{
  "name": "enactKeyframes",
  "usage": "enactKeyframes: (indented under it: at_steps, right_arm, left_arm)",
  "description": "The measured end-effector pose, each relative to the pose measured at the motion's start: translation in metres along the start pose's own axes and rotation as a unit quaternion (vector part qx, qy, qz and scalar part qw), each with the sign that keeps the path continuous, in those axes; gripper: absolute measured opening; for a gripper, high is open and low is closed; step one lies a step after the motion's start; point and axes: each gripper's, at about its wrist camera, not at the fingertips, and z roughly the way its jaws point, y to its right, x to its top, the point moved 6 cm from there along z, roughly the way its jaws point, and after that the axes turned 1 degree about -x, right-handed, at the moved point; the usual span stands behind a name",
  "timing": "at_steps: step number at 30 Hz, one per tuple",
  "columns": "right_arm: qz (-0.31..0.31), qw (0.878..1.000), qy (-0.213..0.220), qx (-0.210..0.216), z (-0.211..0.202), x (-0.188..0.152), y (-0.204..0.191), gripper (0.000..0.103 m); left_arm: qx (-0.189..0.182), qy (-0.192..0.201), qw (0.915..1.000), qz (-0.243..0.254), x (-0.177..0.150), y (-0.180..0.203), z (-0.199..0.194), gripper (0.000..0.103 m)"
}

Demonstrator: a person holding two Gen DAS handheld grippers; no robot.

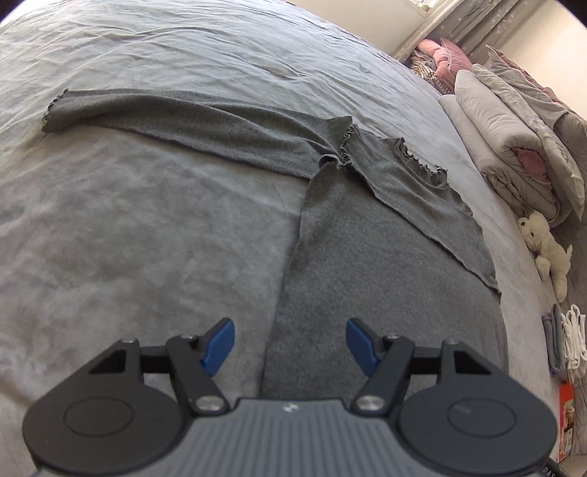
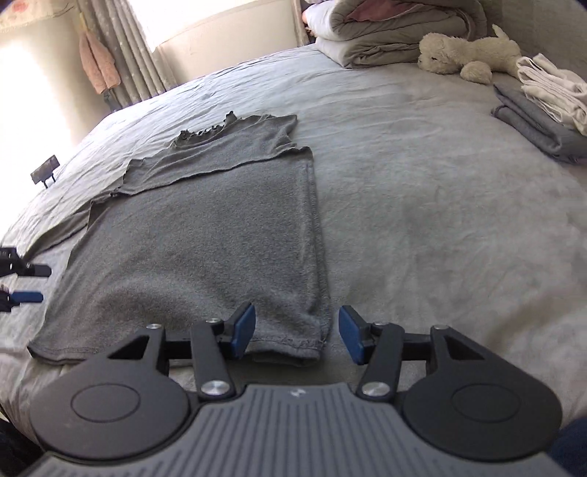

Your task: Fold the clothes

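Note:
A grey long-sleeved top [image 1: 367, 257] with a ruffled neck [image 2: 205, 134] lies flat on the grey bed sheet [image 1: 128, 220]. One sleeve [image 1: 165, 117] stretches out to the left in the left wrist view. The other sleeve [image 1: 414, 190] is folded across the chest. My left gripper [image 1: 289, 326] is open, hanging over the top's left side edge with nothing between its fingers. My right gripper [image 2: 296, 312] is open above the hem's right corner [image 2: 312, 341], not touching it. The left gripper's fingertips [image 2: 27, 295] show at the left edge of the right wrist view.
Folded duvets [image 2: 396, 33] are stacked at the head of the bed. A white plush toy [image 2: 469, 51] lies beside them. A stack of folded grey and white clothes [image 2: 543, 110] sits at the far right. Curtains [image 2: 121, 55] hang beyond the bed.

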Motion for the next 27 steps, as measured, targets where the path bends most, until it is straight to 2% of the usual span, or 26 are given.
enactKeyframes:
  at_steps: [4,6,10,11,13,14,15,17,20,24,27]
  right_arm:
    - [0.039,0.999,-0.014,0.004,0.002,-0.004,0.013,0.055]
    - [0.043,0.999,-0.015,0.000,-0.001,-0.007,0.018,0.049]
    - [0.047,0.999,-0.013,0.003,0.000,-0.008,0.022,0.047]
    - [0.049,0.999,-0.013,0.005,0.002,-0.009,0.022,0.047]
    - [0.046,0.999,-0.014,0.006,0.005,-0.009,0.021,0.047]
    - [0.040,0.999,-0.014,0.003,0.006,-0.010,0.020,0.040]
    - [0.034,0.999,-0.014,0.000,0.007,-0.010,0.020,0.034]
    - [0.023,1.000,-0.015,-0.001,0.007,-0.012,0.018,0.006]
    - [0.012,1.000,-0.015,0.016,0.001,-0.011,0.013,0.004]
    - [0.026,0.999,0.015,0.030,-0.023,0.003,0.010,0.002]
    - [0.000,1.000,0.026,0.015,-0.031,0.011,0.006,0.001]
  left_arm:
    - [-0.014,0.011,0.9997,-0.014,-0.034,-0.004,-0.024,0.068]
    - [-0.015,0.010,0.9998,-0.012,-0.048,-0.003,-0.026,0.068]
    - [0.009,0.012,0.9998,0.011,-0.065,0.001,-0.019,0.067]
    - [0.017,0.014,0.9996,0.018,-0.068,0.003,-0.016,0.063]
    - [0.029,0.014,0.9990,0.031,-0.072,0.005,-0.011,0.034]
    - [0.031,0.012,0.9989,0.034,-0.072,0.005,-0.010,0.007]
    - [0.032,0.010,0.9988,0.037,-0.072,0.005,-0.009,0.007]
    - [0.029,0.009,0.9990,0.032,-0.071,0.003,-0.012,0.007]
    - [0.014,0.015,0.9996,0.020,-0.067,0.002,-0.024,0.006]
    - [0.001,0.031,0.9993,0.022,-0.061,0.004,-0.045,0.006]
    - [0.009,0.035,0.9988,0.033,-0.059,0.006,-0.046,0.006]
